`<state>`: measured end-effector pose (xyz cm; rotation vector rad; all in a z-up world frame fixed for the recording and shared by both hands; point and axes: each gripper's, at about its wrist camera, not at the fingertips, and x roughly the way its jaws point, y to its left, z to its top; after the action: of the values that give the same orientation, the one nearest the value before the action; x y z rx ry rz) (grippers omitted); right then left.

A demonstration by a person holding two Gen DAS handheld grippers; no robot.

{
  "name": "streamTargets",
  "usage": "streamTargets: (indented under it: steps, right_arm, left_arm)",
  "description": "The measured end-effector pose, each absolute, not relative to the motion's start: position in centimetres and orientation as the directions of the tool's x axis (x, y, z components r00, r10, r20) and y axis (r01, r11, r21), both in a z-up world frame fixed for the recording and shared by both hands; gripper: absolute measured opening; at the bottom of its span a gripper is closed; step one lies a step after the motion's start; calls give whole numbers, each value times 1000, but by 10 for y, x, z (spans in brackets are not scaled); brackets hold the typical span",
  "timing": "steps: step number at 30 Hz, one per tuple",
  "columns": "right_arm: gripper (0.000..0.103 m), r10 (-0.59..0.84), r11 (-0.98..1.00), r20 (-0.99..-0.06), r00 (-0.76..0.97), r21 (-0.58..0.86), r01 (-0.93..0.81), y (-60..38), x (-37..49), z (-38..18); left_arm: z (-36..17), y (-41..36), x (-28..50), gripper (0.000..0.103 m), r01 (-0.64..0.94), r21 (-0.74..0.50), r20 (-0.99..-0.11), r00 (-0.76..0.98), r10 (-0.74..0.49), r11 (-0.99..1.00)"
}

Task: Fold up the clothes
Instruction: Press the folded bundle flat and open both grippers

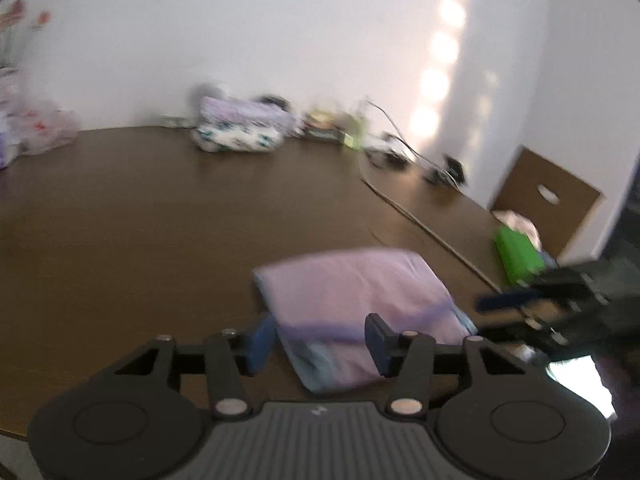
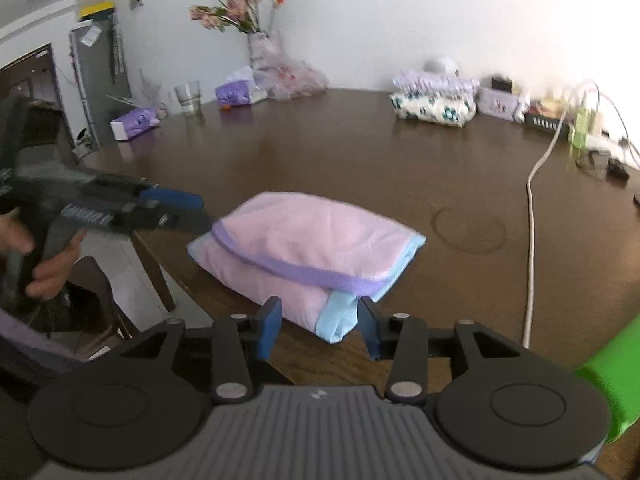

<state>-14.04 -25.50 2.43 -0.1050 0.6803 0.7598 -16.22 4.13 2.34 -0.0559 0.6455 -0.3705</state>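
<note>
Pink folded garment (image 2: 304, 252) lies lower centre of the frame on the brown table (image 2: 400, 168). Both the left gripper (image 1: 320, 344) and right gripper (image 2: 320, 326) stand apart, empty. Fabric appears soft, light; grasp at the purple-trimmed edge.

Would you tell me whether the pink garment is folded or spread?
Folded: the pink garment lies as a compact layered bundle on the table.
</note>
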Motion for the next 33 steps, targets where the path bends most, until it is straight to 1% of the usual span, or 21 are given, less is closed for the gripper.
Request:
streamTargets:
  steps: [1,2,3,4,6,8,9,10,12,13,15,16,18,19,21,23,25,28,33]
  right_arm:
    - [36,607,735,-603,517,180,-654,-257,-140,20]
    - [28,610,739,-606,511,203,-642,-259,-138,17]
    - [8,610,743,-611,505,220,-632,-260,-136,13]
    - [6,610,746,-616,499,235,-623,-261,-135,10]
    - [5,593,755,-629,502,218,-619,-263,-138,12]
    - [7,573,762,-643,508,191,-618,-266,-141,15]
    - [11,563,766,-650,511,178,-618,-267,-143,17]
    - [15,561,770,-641,524,171,-615,-268,-143,20]
    - [19,566,777,-607,558,165,-607,-270,-142,29]
    - [21,567,781,-590,575,163,-603,-271,-141,33]
    - [22,574,774,-575,583,149,-616,-257,-136,33]
    - [24,578,769,-570,584,141,-624,-248,-133,32]
    - [27,586,759,-559,586,125,-640,-230,-126,29]
    - [28,578,758,-563,590,104,-644,-224,-126,26]
    - [28,565,757,-578,588,80,-648,-224,-127,16]
    - [28,580,751,-584,569,112,-650,-231,-127,11]
    - [27,593,748,-591,547,152,-646,-239,-125,9]
    - [27,601,743,-592,537,166,-648,-246,-127,8]
    - [27,604,747,-585,540,180,-640,-250,-130,6]
  left_arm:
    - [19,39,-163,44,317,-156,-592,728,-346,935]
    - [15,40,-163,22,320,-162,-600,719,-351,934]
    - [12,42,-161,7,320,-182,-605,709,-363,930]
    - [8,45,-160,4,319,-205,-609,699,-375,925]
    - [5,52,-162,5,314,-211,-607,700,-376,926]
    - [6,59,-164,12,317,-196,-611,700,-368,928]
    - [8,62,-165,12,319,-189,-614,700,-365,929]
    - [12,66,-168,13,320,-190,-600,711,-368,928]
    - [23,66,-174,19,324,-198,-551,744,-378,925]
    - [27,62,-170,24,327,-201,-531,756,-383,923]
    - [33,54,-163,25,334,-207,-491,778,-393,920]
    - [36,49,-159,28,337,-210,-471,788,-397,918]
    - [32,32,-148,33,328,-167,-485,794,-367,930]
    - [28,25,-145,38,300,-128,-505,800,-323,945]
    - [19,23,-143,38,281,-98,-536,794,-288,955]
    - [11,24,-142,38,271,-92,-558,783,-275,958]
    - [8,26,-143,40,262,-111,-555,784,-279,959]
    - [9,24,-141,43,263,-102,-561,782,-273,959]
    - [9,15,-139,43,280,-70,-568,778,-269,958]
